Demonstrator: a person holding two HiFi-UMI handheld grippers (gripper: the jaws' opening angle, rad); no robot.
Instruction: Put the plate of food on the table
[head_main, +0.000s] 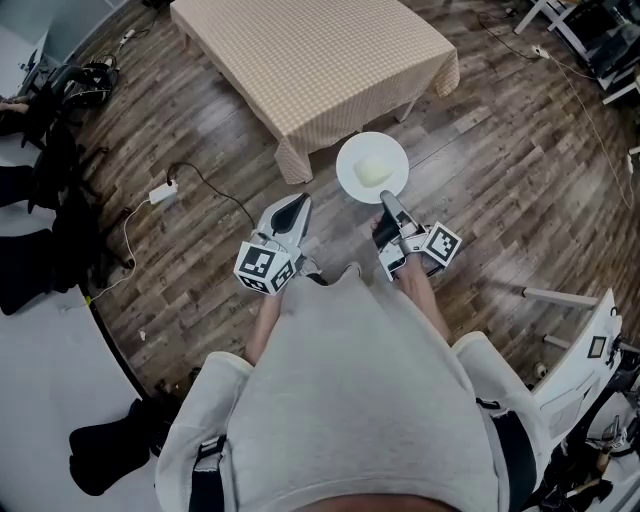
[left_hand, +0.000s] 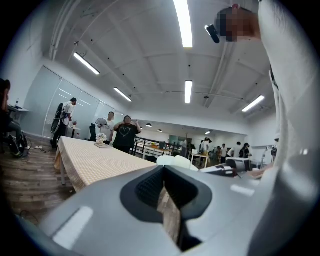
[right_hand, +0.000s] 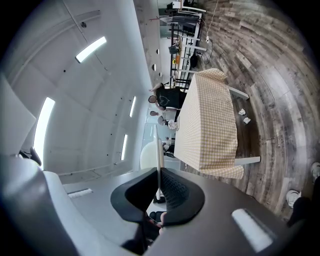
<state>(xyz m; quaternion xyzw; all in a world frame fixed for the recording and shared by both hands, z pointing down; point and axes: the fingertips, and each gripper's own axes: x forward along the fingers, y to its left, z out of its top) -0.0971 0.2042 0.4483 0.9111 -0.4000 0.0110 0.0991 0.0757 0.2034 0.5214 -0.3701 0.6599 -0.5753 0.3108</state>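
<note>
A white plate (head_main: 350, 160) with a pale lump of food (head_main: 374, 172) hangs over the wood floor, just short of the near corner of the table with a checked cloth (head_main: 310, 50). My right gripper (head_main: 388, 203) is shut on the plate's near rim. In the right gripper view the plate (right_hand: 158, 155) runs edge-on between the pads of that gripper (right_hand: 159, 187), with the table (right_hand: 207, 125) beyond it. My left gripper (head_main: 298, 207) floats to the plate's left, shut and holding nothing. In the left gripper view its jaws (left_hand: 164, 192) face the table (left_hand: 95, 160).
A power strip with its cable (head_main: 163, 190) lies on the floor at the left, near dark bags (head_main: 50, 150). A white frame (head_main: 590, 350) stands at the right. Several people (left_hand: 125, 132) stand behind the table. Crumpled paper (right_hand: 245, 116) lies under the table.
</note>
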